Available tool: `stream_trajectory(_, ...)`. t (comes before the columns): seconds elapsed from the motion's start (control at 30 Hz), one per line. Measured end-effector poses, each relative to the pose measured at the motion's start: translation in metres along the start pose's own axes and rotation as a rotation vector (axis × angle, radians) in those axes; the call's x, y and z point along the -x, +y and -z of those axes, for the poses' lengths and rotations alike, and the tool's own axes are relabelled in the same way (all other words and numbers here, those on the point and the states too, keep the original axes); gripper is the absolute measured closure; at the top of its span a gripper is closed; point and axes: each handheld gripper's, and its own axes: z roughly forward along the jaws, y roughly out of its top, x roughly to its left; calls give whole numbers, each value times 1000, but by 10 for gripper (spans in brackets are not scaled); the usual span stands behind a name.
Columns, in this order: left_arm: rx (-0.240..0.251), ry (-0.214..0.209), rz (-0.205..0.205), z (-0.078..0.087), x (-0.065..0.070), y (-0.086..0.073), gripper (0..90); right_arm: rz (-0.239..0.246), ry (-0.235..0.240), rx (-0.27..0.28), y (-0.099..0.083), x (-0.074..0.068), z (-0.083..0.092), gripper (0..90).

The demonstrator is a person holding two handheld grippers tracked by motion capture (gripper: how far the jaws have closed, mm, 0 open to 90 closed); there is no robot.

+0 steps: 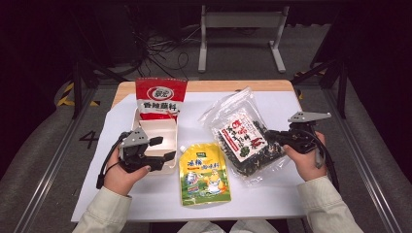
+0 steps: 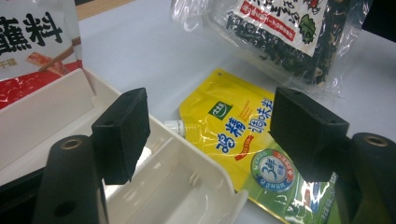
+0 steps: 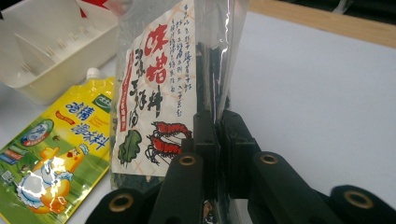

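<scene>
White table (image 1: 272, 194): R tongs (image 3: 217, 140) clamp seaweed bag (image 3: 159, 88); L tongs (image 2: 210, 135) open.

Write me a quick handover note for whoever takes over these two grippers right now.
Right gripper: shut on the seaweed bag, lifted at its right edge.
Left gripper: jaws open, nothing between them, over the white box.
Red pouch leans in the box's far end. Yellow pouch lies flat on the table, between box and bag.
Done: red pouch in the box, it seems.
Left, probably: seaweed bag into the box, then the yellow pouch.
</scene>
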Motion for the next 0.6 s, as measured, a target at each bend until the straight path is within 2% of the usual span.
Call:
stream_trajectory(0.07, 20, 2, -3, -4, 3, -2, 292, 8, 0, 28, 1, -3, 7, 853)
stream_trajectory(0.37, 33, -3, 21, -13, 12, -3, 272, 31, 1, 86, 3, -10, 19, 855)
stream_trajectory(0.6, 18, -29, 25, -27, 24, 0, 258, 40, 22, 125, 6, -19, 27, 856)
